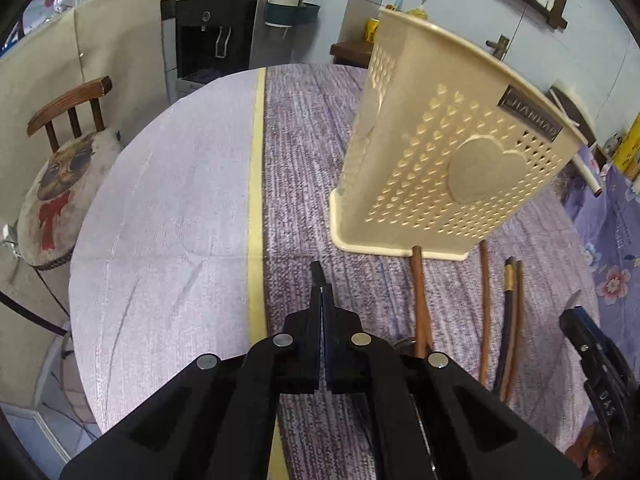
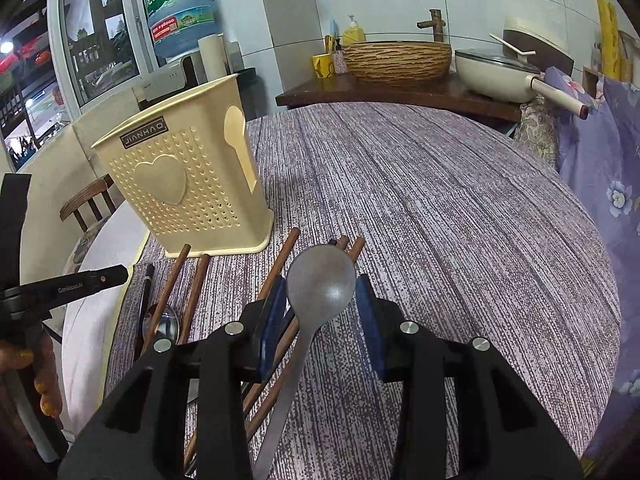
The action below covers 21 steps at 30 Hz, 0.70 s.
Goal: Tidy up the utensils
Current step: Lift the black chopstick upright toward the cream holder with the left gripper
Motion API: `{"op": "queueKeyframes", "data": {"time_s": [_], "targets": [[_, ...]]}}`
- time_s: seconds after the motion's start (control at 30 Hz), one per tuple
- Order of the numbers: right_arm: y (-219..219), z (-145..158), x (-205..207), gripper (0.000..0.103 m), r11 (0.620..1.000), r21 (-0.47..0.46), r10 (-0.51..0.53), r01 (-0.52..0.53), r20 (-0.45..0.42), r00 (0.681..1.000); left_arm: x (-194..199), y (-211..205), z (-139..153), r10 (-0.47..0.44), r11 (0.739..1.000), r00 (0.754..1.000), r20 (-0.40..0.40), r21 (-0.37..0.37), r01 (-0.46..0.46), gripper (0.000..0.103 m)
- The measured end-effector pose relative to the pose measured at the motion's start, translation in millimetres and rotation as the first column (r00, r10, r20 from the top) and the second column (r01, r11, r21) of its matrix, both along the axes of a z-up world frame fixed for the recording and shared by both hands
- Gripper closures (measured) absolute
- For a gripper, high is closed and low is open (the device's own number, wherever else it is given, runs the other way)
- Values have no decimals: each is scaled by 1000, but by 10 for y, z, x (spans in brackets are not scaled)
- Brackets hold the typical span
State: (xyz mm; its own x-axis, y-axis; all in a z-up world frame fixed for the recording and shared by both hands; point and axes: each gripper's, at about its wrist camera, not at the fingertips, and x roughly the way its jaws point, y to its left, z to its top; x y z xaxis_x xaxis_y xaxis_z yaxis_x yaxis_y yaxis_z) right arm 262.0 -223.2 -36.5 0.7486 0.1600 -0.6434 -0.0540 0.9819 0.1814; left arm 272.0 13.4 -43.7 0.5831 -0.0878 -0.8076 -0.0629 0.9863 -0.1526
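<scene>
Around us is a tiled kitchen corner, and our round table [image 2: 460, 208] wears a purple-grey woven cloth with a pale sheet over its far left side. Our right gripper [image 2: 322, 298] points down over the cloth and clamps a grey metal spoon [image 2: 320, 280] by the sides of its bowl, the blue pads pressing on it at 9 and 3 o'clock and the handle running back toward 6 o'clock under the frame. Under the spoon lie brown chopsticks [image 2: 280, 264] slanting toward 1 o'clock, with more at 9 o'clock beside a shiny spoon [image 2: 162, 322] on the cloth. The cream utensil holder [image 2: 180, 184] stands upright at 10 o'clock from this gripper, just beyond the chopstick tips. Our left gripper [image 1: 322, 288] hangs over the cloth with its fingers pressed together on nothing, the holder at its 1 o'clock. Beyond the table we see a wooden chair [image 1: 68, 108], a water dispenser [image 1: 216, 32], and a woven basin [image 2: 396, 60] on a wooden counter.
</scene>
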Motion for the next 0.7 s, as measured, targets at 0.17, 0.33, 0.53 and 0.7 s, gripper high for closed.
{"op": "queueKeyframes", "data": {"time_s": [0.17, 0.33, 0.53, 0.7], "targets": [[3, -54, -5, 66, 1000, 2, 5, -5, -10, 1000, -11, -40, -59, 8, 1000, 1000, -5, -13, -8, 59], [-8, -67, -15, 66, 1000, -1, 1, -1, -8, 1000, 5, -138, -161, 15, 999, 1000, -27, 49, -14, 74], [-48, -103, -17, 66, 1000, 4, 7, -7, -13, 1000, -80, -223, -259, 55, 985, 998, 30, 161, -60, 85], [-60, -122, -3, 66, 1000, 9, 4, -4, -17, 1000, -101, -279, -259, 55, 980, 998, 29, 190, -59, 90]]}}
